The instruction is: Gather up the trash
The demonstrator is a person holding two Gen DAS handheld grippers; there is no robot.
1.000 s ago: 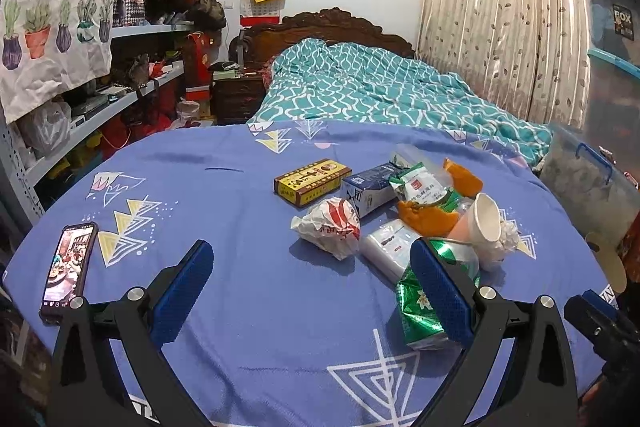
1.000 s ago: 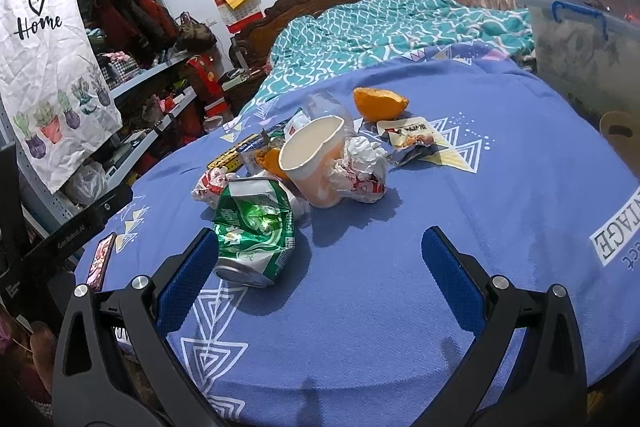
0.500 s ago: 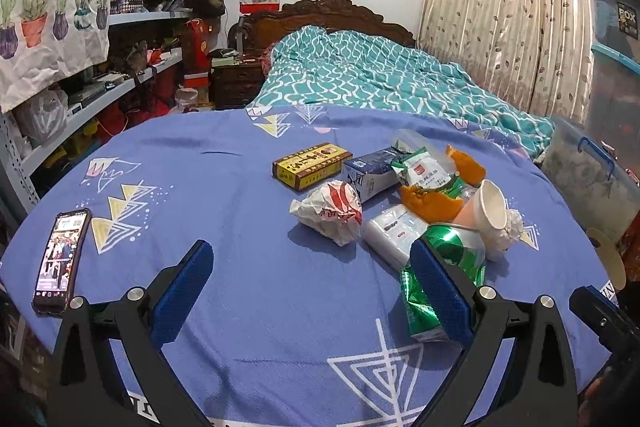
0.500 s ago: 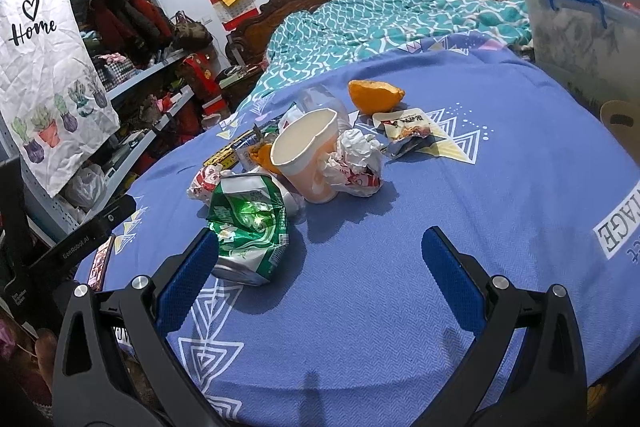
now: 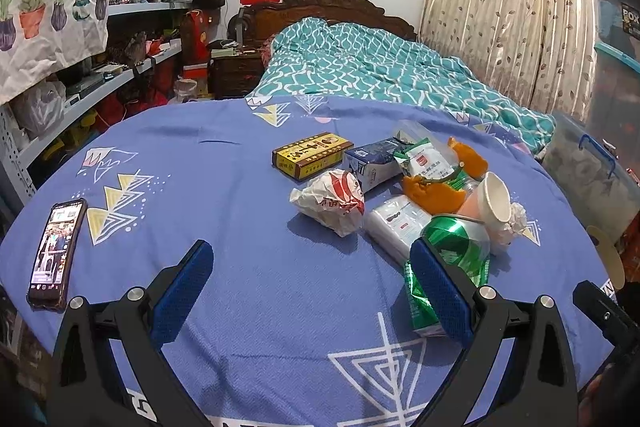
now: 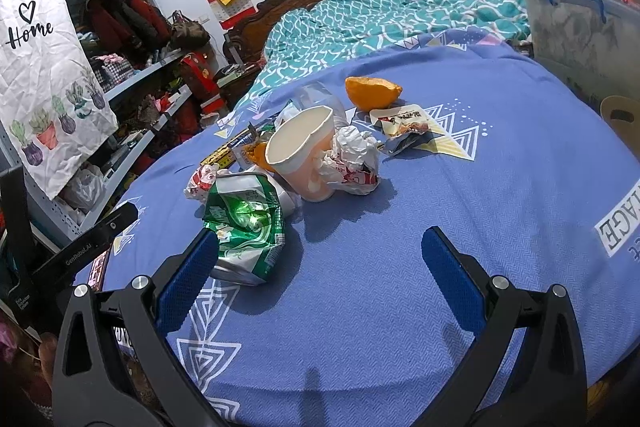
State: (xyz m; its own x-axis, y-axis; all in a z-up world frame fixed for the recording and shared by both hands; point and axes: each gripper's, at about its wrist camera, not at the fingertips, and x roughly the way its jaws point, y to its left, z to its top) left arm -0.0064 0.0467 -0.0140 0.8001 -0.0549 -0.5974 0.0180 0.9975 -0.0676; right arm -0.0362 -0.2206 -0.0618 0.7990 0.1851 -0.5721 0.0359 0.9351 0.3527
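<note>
Left claw [image 5: 310, 291] wide, right claw [image 6: 320, 271] wide beside crushed green can [image 6: 244, 223], cloth [image 6: 440, 227] reading "AGE"

The desk [image 5: 200, 155] lies bare across its left and near parts, broken only by a phone [image 5: 56, 251] at the left edge. The trash crowds the right-centre: a crushed green can [image 6: 244, 223] stands nearest, with a paper cup [image 6: 304, 155] and crumpled wrapper [image 6: 354, 159] touching just behind. Right of the pile, bare cloth runs to the desk's edge, where a plastic storage bin [image 6: 576, 27] stands beyond the rim.
</note>
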